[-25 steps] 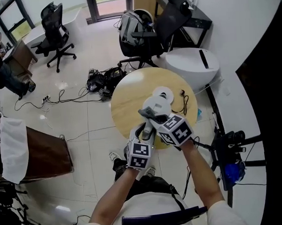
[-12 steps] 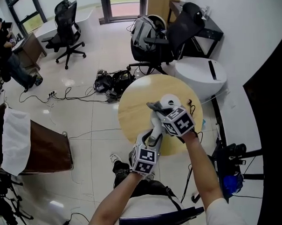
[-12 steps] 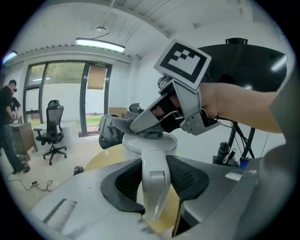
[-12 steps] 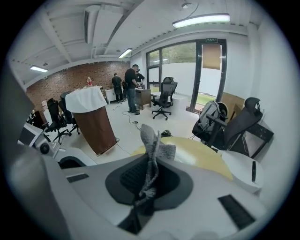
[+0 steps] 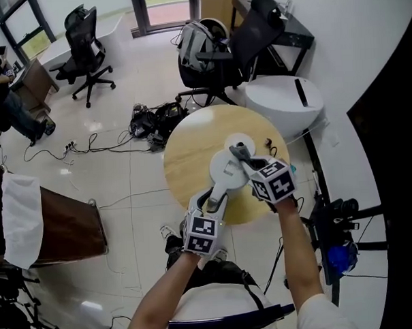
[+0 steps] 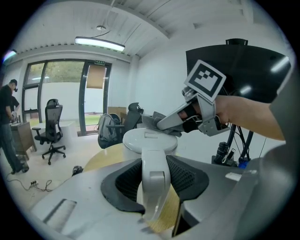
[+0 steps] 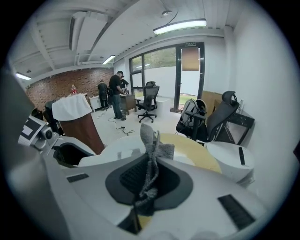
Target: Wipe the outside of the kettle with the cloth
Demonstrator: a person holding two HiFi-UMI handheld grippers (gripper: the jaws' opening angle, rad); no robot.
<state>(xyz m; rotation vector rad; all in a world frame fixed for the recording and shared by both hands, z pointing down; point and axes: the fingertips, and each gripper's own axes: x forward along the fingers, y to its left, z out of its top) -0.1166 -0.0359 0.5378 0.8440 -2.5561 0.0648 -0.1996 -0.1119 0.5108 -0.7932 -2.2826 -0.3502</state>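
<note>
A round wooden desk (image 5: 185,154) stands on a pale tiled floor (image 5: 124,164) in an office. The room has a brick wall (image 7: 70,82) on one side and glass doors (image 7: 164,77) at the far end. A low white round table (image 5: 285,99) sits just beside the desk, and a tangle of cables (image 5: 149,118) lies on the floor near it.

One white kettle (image 5: 227,172) stands on the desk, toward its near right part. One grey cloth (image 7: 150,159) is in play.

There are two grippers. The left gripper (image 5: 211,200) has its fingers clenched on the kettle's handle (image 6: 153,178). The right gripper (image 5: 241,153) has its fingers clamped on the cloth, whose free end lies at the far edge of the kettle's lid.

Two black office chairs can be counted: one (image 5: 84,36) well apart at the far left, and one (image 5: 254,29) beyond the desk with a backpack (image 5: 194,38) on it. One brown stand (image 5: 65,228) draped with a white sheet is at the left.
</note>
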